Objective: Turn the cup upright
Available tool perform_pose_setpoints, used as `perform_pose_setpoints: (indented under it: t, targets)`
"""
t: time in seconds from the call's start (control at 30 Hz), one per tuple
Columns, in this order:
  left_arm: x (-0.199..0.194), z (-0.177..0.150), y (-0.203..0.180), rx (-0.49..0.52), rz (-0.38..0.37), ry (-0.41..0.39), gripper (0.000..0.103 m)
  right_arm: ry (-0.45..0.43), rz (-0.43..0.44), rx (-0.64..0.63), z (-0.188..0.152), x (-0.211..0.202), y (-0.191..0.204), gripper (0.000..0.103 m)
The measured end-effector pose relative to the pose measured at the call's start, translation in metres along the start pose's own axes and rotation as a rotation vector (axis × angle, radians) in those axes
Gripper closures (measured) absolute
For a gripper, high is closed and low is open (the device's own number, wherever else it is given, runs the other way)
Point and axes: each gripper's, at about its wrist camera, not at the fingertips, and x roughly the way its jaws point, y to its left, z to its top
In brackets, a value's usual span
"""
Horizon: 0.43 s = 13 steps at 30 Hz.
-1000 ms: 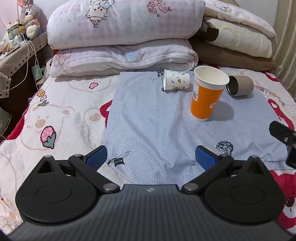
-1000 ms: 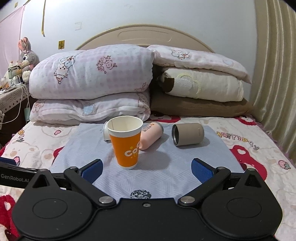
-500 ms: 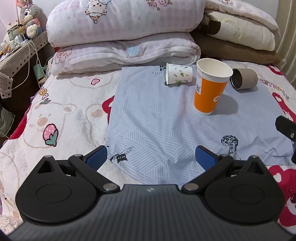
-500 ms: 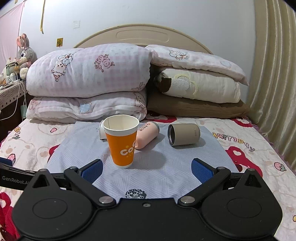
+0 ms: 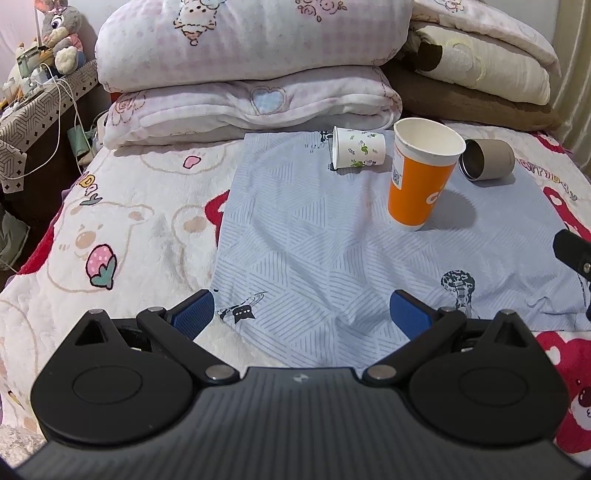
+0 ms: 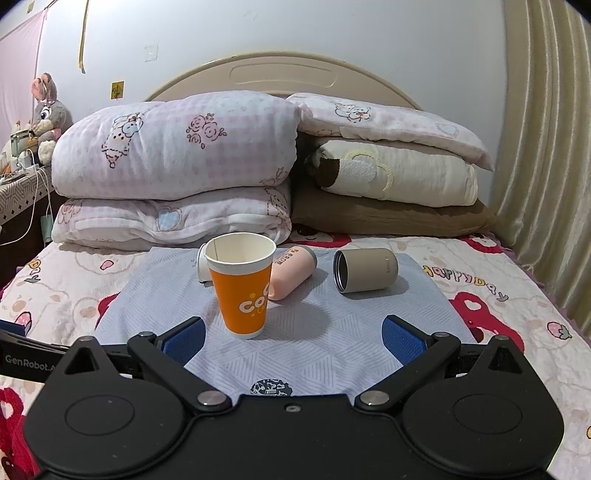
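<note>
An orange paper cup stands upright on a light blue cloth on the bed. Behind it a small white printed paper cup lies on its side, mostly hidden in the right wrist view. A pink cup and a beige tumbler also lie on their sides. My left gripper is open and empty, well short of the cups. My right gripper is open and empty, just in front of the orange cup.
Stacked pillows and folded quilts fill the head of the bed behind the cups. A side table with cables and a plush rabbit stands at the far left. A curtain hangs on the right.
Both grippers have drawn back a little from the cups and stay open. The cups have not moved.
</note>
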Motion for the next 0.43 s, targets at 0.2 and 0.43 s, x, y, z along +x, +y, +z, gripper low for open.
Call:
perform_pose_setpoints:
  t: [0.2, 0.43]
  targets:
    - [-0.0037, -0.0011, -0.0012, 0.011, 0.011, -0.021, 0.000, 0.001, 0.000, 0.001, -0.0008, -0.0001, 0.0001, 0.000]
    - [-0.0051, 0.0002, 0.0011, 0.000, 0.009, -0.029, 0.000, 0.003, -0.003, 0.001, -0.0007, 0.0002, 0.0005, 0.000]
